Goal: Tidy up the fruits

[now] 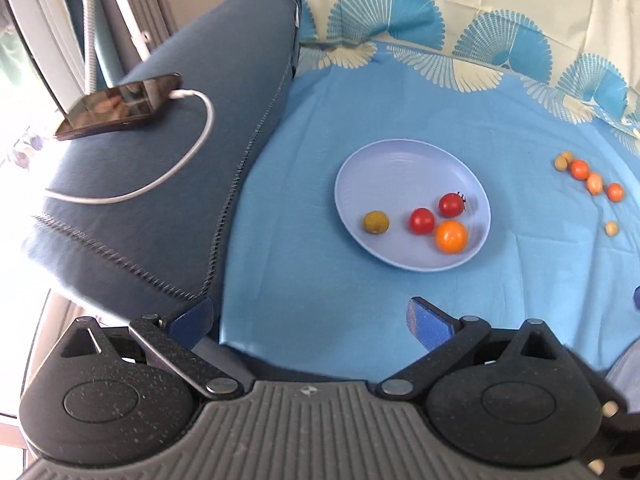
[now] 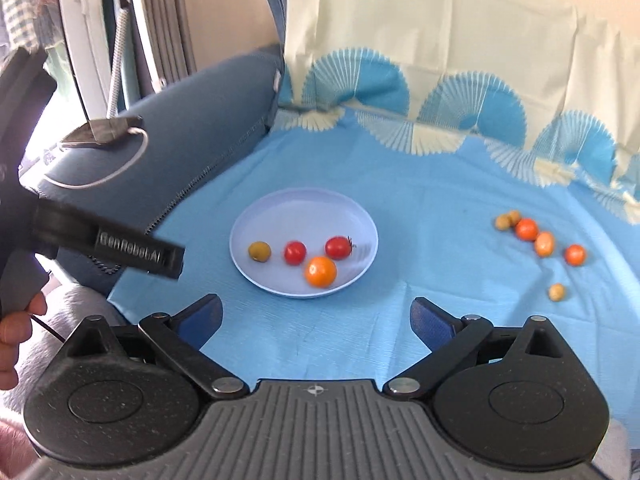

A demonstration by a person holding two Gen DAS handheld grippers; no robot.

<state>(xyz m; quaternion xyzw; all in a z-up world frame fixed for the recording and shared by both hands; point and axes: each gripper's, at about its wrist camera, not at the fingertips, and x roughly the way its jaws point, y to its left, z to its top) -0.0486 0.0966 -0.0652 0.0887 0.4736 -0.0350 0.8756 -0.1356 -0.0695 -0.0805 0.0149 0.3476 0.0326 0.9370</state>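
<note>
Cloth: smooth blue fabric, cream fan-print border.
Cushion: dark blue, zigzag-stitched seams; glossy phone with white cable on top.
Left gripper: fingers spread wide, empty.
Right gripper: fingers released, empty.
Plate: round, pale lilac, matte.
Fruits: on the plate, two red tomatoes, one orange tomato, one olive-green fruit; loose row on cloth to the plate's right.

plate pale lilac | cloth blue, fan-patterned border | tomatoes red, orange
</note>
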